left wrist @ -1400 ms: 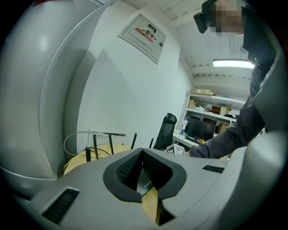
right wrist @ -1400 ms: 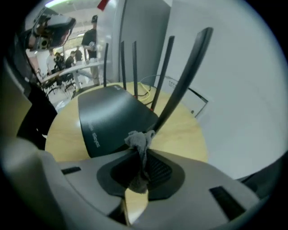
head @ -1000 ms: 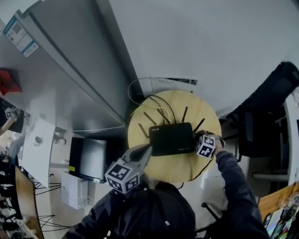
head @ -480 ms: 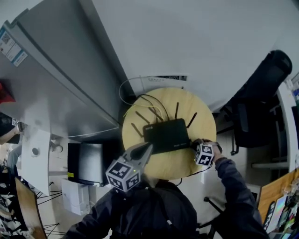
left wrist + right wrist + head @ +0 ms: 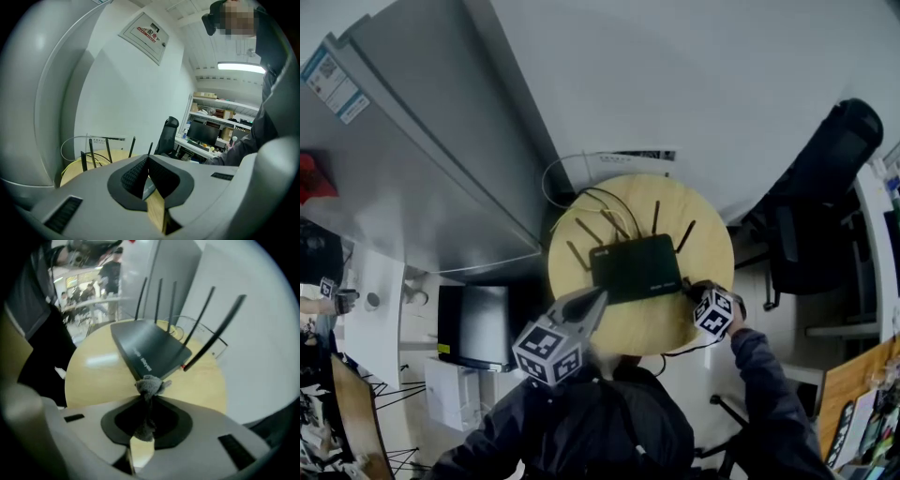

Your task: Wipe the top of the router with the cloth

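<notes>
A black router (image 5: 636,268) (image 5: 151,351) with several upright antennas lies flat on a round wooden table (image 5: 705,244). My right gripper (image 5: 696,293) (image 5: 149,389) is shut on a small grey cloth (image 5: 149,384), which bunches out past the jaw tips just off the router's near right corner. My left gripper (image 5: 589,302) (image 5: 147,164) is shut with nothing in it, held at the table's near left edge, short of the router. In the left gripper view, only the antennas (image 5: 107,151) and the table's edge (image 5: 72,172) show.
Yellow and white cables (image 5: 574,211) run off the table's far left side towards a wall outlet plate (image 5: 630,157). A grey cabinet (image 5: 422,150) stands left, a black office chair (image 5: 825,178) right. A dark box (image 5: 478,323) sits on the floor beside the table.
My right gripper with the cloth has drawn back from the router's right edge towards the table's near right rim. The left gripper has stayed in place.
</notes>
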The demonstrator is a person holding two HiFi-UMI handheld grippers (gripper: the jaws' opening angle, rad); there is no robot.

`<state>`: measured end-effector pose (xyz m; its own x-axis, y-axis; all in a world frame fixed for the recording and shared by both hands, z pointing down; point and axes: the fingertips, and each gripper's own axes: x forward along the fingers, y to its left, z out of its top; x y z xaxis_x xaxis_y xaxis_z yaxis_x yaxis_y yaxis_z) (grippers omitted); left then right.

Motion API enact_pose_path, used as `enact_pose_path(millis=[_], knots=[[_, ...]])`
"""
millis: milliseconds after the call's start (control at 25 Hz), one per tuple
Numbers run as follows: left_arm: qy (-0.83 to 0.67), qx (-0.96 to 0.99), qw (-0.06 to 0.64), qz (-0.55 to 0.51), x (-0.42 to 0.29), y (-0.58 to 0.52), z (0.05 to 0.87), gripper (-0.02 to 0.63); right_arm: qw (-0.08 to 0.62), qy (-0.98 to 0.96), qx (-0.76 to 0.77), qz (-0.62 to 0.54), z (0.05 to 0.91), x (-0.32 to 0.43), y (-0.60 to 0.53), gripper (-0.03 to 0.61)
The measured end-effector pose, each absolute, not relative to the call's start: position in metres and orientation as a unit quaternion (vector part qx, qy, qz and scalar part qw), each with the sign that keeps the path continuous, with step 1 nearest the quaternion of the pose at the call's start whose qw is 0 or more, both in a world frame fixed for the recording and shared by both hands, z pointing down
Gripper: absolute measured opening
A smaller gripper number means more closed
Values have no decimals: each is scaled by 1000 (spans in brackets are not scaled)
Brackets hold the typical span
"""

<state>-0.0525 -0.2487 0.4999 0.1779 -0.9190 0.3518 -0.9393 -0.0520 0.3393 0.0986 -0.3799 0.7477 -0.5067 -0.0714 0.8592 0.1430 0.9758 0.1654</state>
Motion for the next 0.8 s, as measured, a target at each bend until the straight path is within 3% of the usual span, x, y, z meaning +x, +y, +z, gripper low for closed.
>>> enact_pose_path(millis=[440, 800], knots=[[-624, 739, 253, 16, -31, -228, 497, 2, 265, -934, 183, 151, 631, 113, -348, 72], [-599, 763, 242, 8, -20, -218, 476, 2, 153, -952, 205, 168, 516, 97, -275, 72]])
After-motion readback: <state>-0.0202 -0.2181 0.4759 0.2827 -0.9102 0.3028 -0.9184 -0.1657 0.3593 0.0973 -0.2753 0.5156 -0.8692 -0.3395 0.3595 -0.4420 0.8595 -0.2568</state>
